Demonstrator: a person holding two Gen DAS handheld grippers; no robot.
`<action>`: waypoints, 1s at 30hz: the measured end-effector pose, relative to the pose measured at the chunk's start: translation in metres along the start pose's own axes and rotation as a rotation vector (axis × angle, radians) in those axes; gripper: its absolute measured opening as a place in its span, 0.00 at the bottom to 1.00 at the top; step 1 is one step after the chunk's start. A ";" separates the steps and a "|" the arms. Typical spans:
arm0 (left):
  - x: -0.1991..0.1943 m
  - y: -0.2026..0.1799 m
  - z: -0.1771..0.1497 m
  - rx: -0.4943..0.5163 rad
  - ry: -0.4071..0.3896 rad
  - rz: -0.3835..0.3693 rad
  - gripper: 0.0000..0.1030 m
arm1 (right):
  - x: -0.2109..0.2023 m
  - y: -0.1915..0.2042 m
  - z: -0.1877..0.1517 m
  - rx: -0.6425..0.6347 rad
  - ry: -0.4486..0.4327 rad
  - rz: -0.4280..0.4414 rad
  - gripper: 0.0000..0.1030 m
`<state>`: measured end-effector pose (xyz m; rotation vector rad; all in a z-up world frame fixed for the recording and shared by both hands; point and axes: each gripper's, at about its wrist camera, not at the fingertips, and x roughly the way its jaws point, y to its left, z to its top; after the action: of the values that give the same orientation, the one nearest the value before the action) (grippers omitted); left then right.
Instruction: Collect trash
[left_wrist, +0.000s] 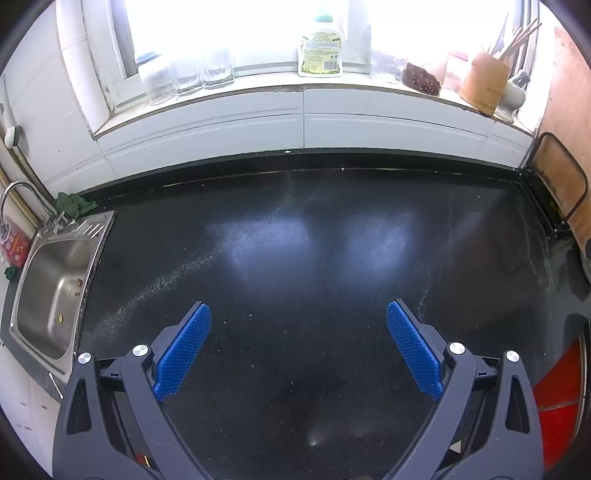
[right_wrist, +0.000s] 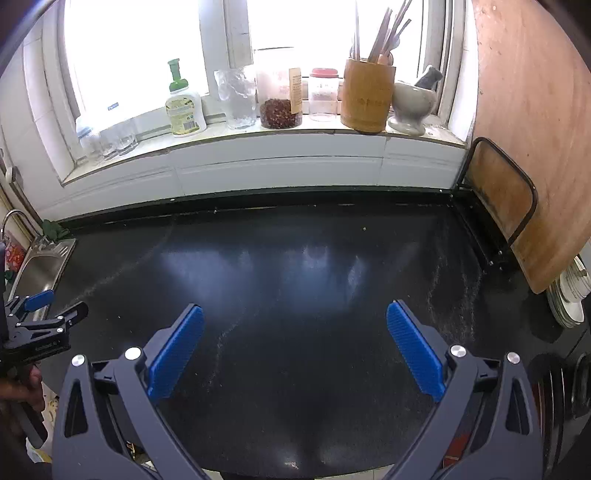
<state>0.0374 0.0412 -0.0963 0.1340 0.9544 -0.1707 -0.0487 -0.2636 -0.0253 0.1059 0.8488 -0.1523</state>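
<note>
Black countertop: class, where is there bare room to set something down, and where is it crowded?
The black countertop is bare between the sink and the cutting board. The windowsill is crowded: soap bottle, jars, chopstick holder, mortar.

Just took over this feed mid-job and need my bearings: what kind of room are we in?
A home kitchen, most likely. A steel sink sits at the left end of a dark counter, and the windowsill holds a chopstick holder, a mortar and a soap bottle.

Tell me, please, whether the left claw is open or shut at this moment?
Open. The left claw has its two blue ribbed pads spread wide apart, with only bare glossy black countertop between them and nothing gripped.
</note>
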 end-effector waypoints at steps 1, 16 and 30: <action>0.000 0.000 0.000 -0.002 0.001 0.002 0.91 | 0.000 0.001 0.000 0.000 -0.002 0.002 0.93; -0.004 0.005 -0.004 0.002 0.001 0.003 0.91 | -0.002 0.005 0.001 -0.007 -0.006 0.012 0.93; -0.009 0.002 -0.007 0.000 -0.001 0.001 0.91 | -0.004 0.005 -0.001 -0.010 -0.005 0.018 0.93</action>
<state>0.0269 0.0448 -0.0930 0.1345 0.9537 -0.1696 -0.0514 -0.2585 -0.0231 0.1037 0.8434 -0.1313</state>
